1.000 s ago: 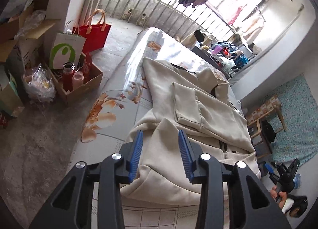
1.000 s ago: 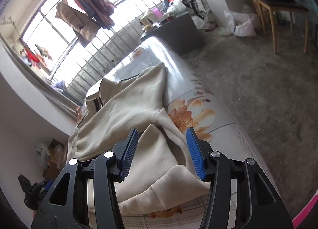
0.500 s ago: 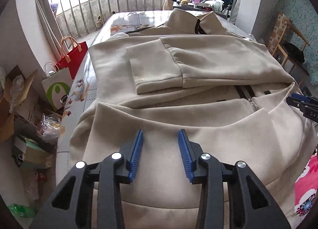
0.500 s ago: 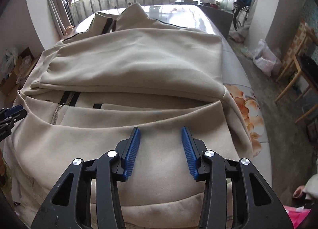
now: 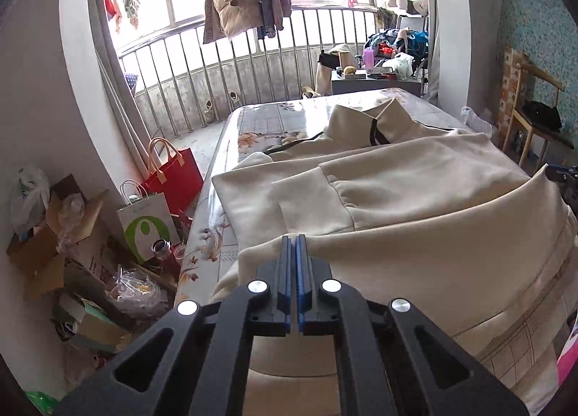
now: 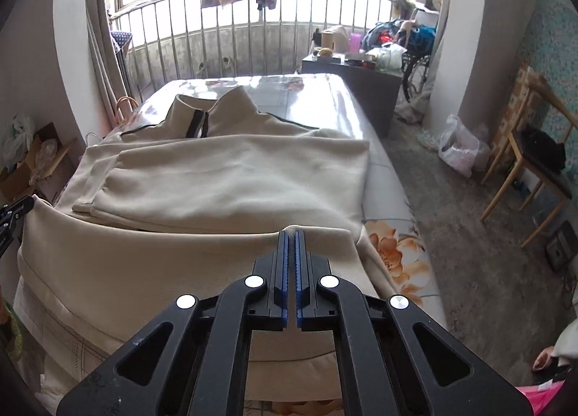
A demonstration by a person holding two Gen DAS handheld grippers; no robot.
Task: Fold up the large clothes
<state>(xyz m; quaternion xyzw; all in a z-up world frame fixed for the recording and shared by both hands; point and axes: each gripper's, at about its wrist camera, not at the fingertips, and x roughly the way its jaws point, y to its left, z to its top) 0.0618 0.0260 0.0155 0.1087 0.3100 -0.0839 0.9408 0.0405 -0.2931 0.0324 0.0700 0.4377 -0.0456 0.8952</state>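
Both pairs of blue jaws, apart a moment ago, now meet: the left gripper point(image 5: 296, 237) and right gripper point(image 6: 291, 233), low centre of each view, each pinch the near hem of the beige jacket point(image 5: 415, 192) spread across the floral-covered bed point(image 5: 260, 127) beyond.

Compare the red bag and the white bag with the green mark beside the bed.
The red bag is plain red with tan handles; the white bag bears a green mark and thin white handles. The red bag stands nearer the railing, the white bag nearer the camera, overlapping it. Both are upright paper carrier bags on the floor beside the bed.
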